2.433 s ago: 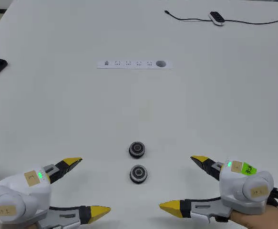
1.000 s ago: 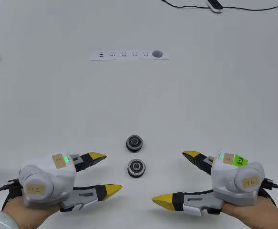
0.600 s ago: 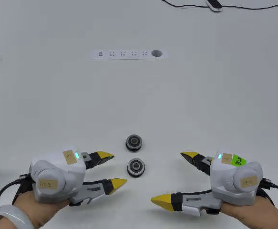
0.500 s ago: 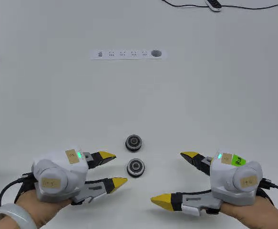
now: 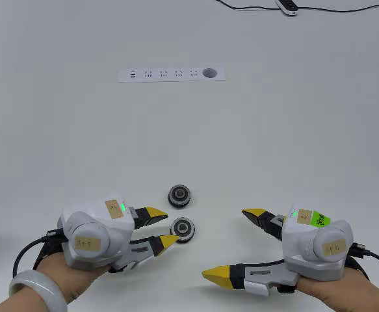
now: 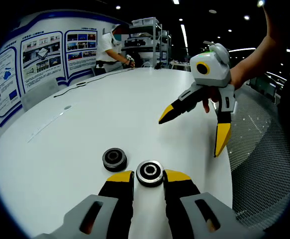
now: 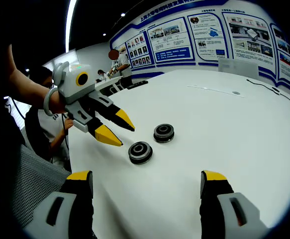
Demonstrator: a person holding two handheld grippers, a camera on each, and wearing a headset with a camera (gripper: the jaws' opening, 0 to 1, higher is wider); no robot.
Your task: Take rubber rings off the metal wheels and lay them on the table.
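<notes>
Two small metal wheels with black rubber rings lie flat on the white table (image 5: 274, 130): a far wheel (image 5: 179, 195) (image 6: 115, 158) (image 7: 163, 132) and a near wheel (image 5: 182, 229) (image 6: 150, 172) (image 7: 140, 152). My left gripper (image 5: 163, 227) (image 6: 148, 175) (image 7: 124, 135) is open but narrow. Its yellow tips reach the near wheel, one on each side, and I cannot tell whether they touch it. To the right of both wheels my right gripper (image 5: 227, 244) (image 7: 145, 175) (image 6: 189, 137) is wide open and holds nothing.
A white power strip (image 5: 171, 73) lies farther back on the table. A black cable with a small device (image 5: 287, 6) runs along the far right edge. The table's near edge is close behind both hands. People stand in the background (image 6: 110, 45).
My left gripper has moved right and forward to the near wheel, and its jaws have narrowed. The right gripper has barely shifted.
</notes>
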